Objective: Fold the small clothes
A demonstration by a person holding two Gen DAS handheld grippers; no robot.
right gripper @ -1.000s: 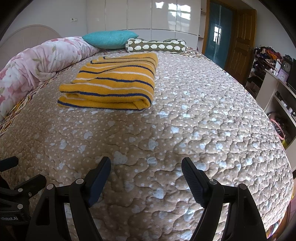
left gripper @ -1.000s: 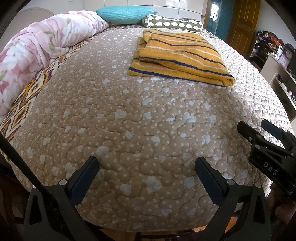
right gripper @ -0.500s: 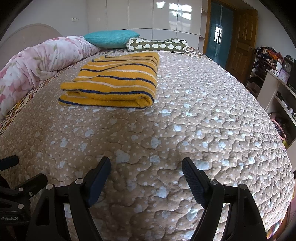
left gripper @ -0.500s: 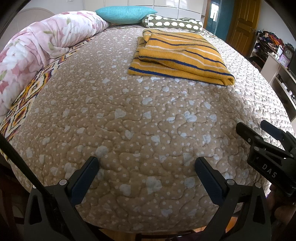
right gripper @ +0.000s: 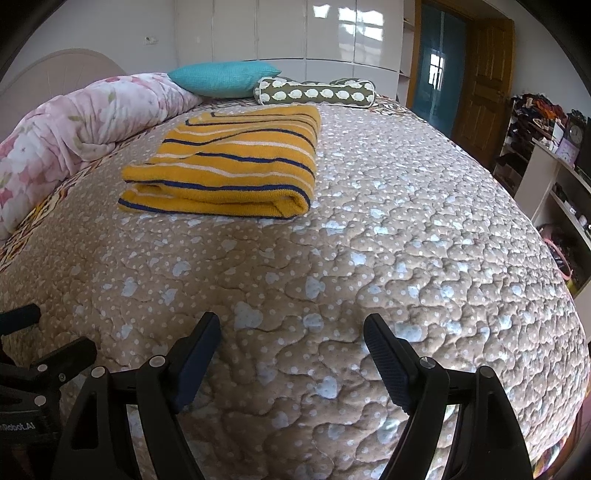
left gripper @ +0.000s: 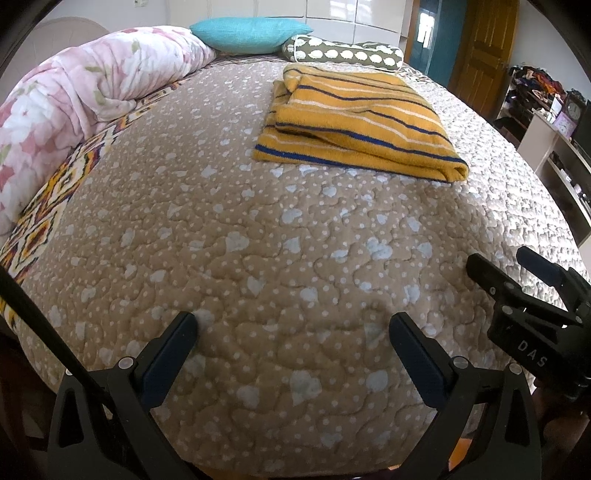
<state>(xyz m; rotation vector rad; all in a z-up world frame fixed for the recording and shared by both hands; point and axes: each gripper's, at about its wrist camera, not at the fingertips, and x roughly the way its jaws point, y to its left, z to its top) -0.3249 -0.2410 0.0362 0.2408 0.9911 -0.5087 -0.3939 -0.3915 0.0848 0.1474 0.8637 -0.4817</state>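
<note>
A yellow garment with blue and white stripes (left gripper: 354, 125) lies folded in a flat rectangle on the brown quilted bed (left gripper: 277, 258), toward the far side. It also shows in the right wrist view (right gripper: 236, 166). My left gripper (left gripper: 293, 325) is open and empty over the near edge of the bed, well short of the garment. My right gripper (right gripper: 291, 325) is open and empty, also near the front edge. The right gripper shows at the right of the left wrist view (left gripper: 517, 273), and the left gripper at the lower left of the right wrist view (right gripper: 48, 332).
A pink floral duvet (left gripper: 74, 96) is rolled along the bed's left side. A teal pillow (left gripper: 251, 35) and a green patterned bolster (left gripper: 343, 55) lie at the head. White shelves (right gripper: 554, 192) and a wooden door (right gripper: 480, 81) stand to the right.
Both grippers stay open and empty; both views have shifted slightly, so the garment sits a little lower in the right wrist view.
</note>
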